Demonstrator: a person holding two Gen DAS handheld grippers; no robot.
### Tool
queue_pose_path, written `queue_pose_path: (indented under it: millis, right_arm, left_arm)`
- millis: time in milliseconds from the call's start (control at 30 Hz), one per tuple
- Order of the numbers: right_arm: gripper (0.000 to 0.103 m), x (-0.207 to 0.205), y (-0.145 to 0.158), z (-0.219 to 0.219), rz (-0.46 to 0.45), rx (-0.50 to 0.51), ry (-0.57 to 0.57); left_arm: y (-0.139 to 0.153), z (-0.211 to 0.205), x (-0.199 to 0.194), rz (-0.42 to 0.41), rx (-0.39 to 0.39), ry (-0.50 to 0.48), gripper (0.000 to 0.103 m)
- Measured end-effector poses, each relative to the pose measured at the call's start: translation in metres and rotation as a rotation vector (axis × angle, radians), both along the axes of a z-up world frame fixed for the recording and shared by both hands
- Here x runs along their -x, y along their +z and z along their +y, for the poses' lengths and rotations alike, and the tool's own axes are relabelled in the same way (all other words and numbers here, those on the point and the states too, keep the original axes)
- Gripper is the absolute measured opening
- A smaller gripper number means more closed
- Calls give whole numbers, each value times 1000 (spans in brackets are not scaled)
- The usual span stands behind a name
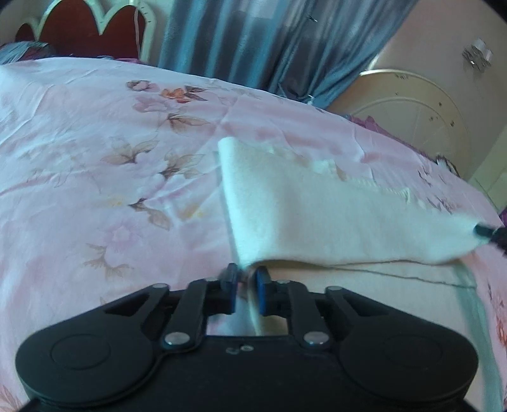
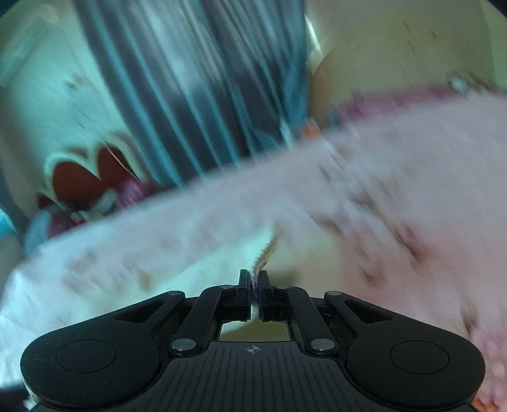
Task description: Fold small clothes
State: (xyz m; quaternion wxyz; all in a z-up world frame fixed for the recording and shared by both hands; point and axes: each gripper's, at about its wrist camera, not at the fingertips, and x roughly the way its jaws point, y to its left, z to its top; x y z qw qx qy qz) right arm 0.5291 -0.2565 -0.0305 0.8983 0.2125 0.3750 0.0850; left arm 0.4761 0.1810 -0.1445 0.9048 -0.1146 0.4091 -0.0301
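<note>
A small cream-white garment [image 1: 320,218] hangs stretched above a pink floral bedsheet [image 1: 95,164]. My left gripper [image 1: 245,275] is shut on its near left corner. My right gripper [image 1: 488,233] shows at the right edge of the left wrist view, pinching the garment's other corner. In the blurred right wrist view, my right gripper [image 2: 254,280] is shut on the cream garment's edge [image 2: 264,253], with the bedsheet [image 2: 396,196] behind. A lower layer of the garment [image 1: 364,282] lies on the bed under the lifted part.
A dark red headboard with a white scalloped frame [image 1: 85,28] stands at the far left. Blue-grey curtains [image 1: 253,41] hang behind the bed. A cream round-topped cabinet [image 1: 408,111] stands at the far right, beyond the bed's edge.
</note>
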Motion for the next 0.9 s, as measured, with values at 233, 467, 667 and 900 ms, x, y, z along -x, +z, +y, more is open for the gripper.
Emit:
queue_pose_path:
  millis: [233, 467, 667, 900]
  right_arm:
    - [3, 23, -1, -8, -22, -27, -11]
    - [3, 29, -9, -9, 31, -3, -27]
    - [3, 28, -27, -9, 86, 30, -38]
    - [13, 47, 4, -4, -26, 134, -59]
  left_arm:
    - [2, 0, -1, 7, -18, -27, 9]
    - [2, 1, -1, 13, -19, -45, 9]
    - [2, -1, 0, 20, -37, -64, 12]
    - [47, -12, 25, -128, -56, -119, 31]
